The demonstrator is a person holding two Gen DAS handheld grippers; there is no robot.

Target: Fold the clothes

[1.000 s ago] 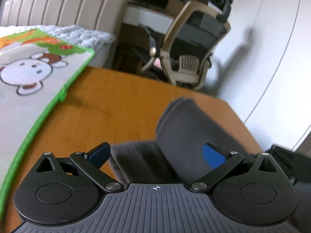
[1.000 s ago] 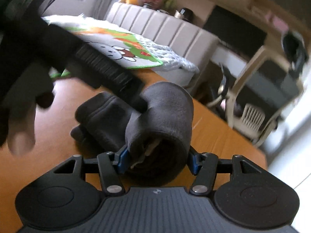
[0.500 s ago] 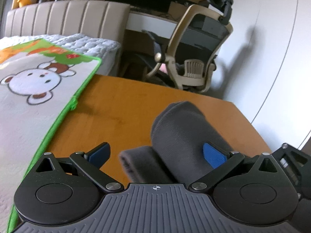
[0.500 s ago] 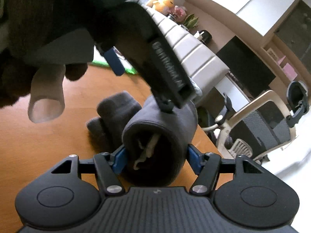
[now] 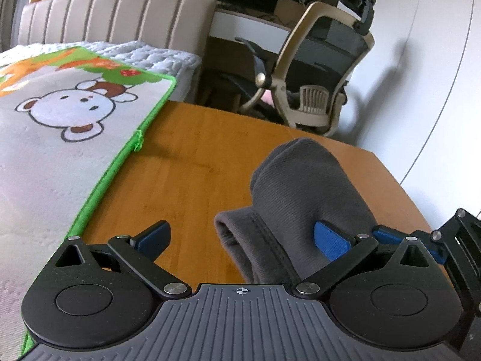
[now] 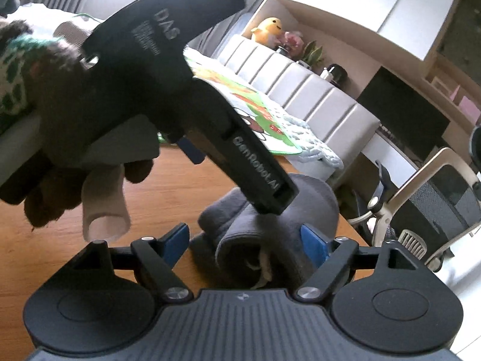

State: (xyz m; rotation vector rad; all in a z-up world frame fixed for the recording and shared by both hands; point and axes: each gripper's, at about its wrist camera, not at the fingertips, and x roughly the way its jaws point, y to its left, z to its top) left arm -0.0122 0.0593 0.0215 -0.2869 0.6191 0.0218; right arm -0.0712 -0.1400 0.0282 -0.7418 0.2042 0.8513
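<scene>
A dark grey garment [image 5: 303, 192], rolled into a thick bundle, lies on the wooden table [image 5: 195, 165]. My left gripper [image 5: 240, 236] is open just behind the roll; its right pad rests against the cloth and its left pad stands over bare wood. In the right wrist view the open end of the roll [image 6: 264, 249] sits between the blue pads of my right gripper [image 6: 245, 242]. Its jaws are opening, and a gap shows beside the left pad. The left gripper's black body [image 6: 255, 165], held by a hand, crosses above the roll.
A white play mat [image 5: 60, 126] with a green border and cartoon bear covers the table's left part. Behind the table stand an office chair [image 5: 324, 75], a padded beige headboard [image 5: 120, 18] and a desk. The table's right edge [image 5: 399, 186] runs close to the roll.
My right gripper's jaws have spread wider, away from the roll. In the right wrist view the left gripper and hand have come across above the roll. The left view has drawn back slightly.
</scene>
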